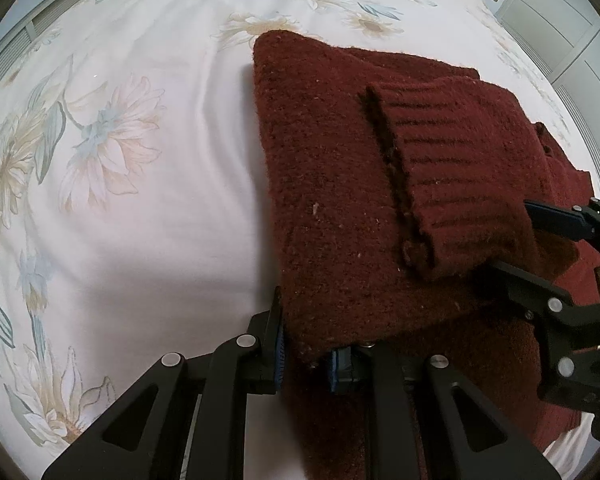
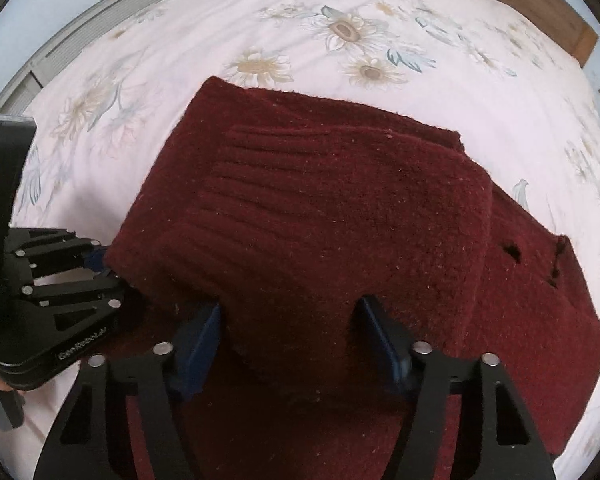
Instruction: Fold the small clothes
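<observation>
A flowered bedsheet (image 1: 112, 208) covered the bed and filled both views. The dark red knitted sweater (image 2: 320, 216) lay folded on it, centre frame. The left tongs (image 1: 305, 354) were pinched shut on its near edge. The right tongs (image 2: 290, 344) stood half open astride a fold, pads apparently not pressing.

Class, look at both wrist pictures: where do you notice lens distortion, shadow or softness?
Left wrist view: the fisheye bends the floral white bedsheet edges, and a soft shadow lies beside the dark red knitted sweater. Right wrist view: a dark circular border, with the sweater slightly soft and dim.
</observation>
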The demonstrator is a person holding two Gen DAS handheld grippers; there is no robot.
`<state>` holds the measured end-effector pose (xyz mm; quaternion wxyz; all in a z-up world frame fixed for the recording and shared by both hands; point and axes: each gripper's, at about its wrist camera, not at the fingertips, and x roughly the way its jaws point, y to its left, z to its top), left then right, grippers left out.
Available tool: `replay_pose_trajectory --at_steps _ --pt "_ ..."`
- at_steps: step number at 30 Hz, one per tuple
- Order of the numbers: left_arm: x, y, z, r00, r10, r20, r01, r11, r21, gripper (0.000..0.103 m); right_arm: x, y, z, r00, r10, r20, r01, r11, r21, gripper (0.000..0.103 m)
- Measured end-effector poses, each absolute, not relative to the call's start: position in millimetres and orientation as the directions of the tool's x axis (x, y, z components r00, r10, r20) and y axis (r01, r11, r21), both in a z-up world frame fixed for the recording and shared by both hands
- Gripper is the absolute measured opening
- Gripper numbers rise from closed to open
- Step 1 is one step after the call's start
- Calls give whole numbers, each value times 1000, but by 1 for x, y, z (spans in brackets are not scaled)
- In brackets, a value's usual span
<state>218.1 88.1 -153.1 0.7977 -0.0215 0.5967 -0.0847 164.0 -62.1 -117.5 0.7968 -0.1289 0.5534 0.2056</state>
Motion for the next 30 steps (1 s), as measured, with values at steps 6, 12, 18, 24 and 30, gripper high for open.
replay_pose_trajectory --at_steps 6,12,18,24,30 --pt "216 86 -153 270 -164 -949 96 985 -143 16 163 -74 -108 340 195 -920 -453 891 22 19" --pt "214 86 -152 279 -164 -946 99 985 -141 16 162 -139 -72 401 291 -868 -300 938 176 18" --pt "204 82 -144 300 -144 -943 110 987 -115 15 149 -206 -42 490 268 -829 -182 962 203 18" --pt "195 64 -139 322 -82 -943 164 986 -29 14 141 -257 -51 514 229 -827 -59 971 232 17" --pt "191 56 -140 320 -72 -945 180 984 -14 14 129 -288 -88 463 232 -856 31 960 277 17"
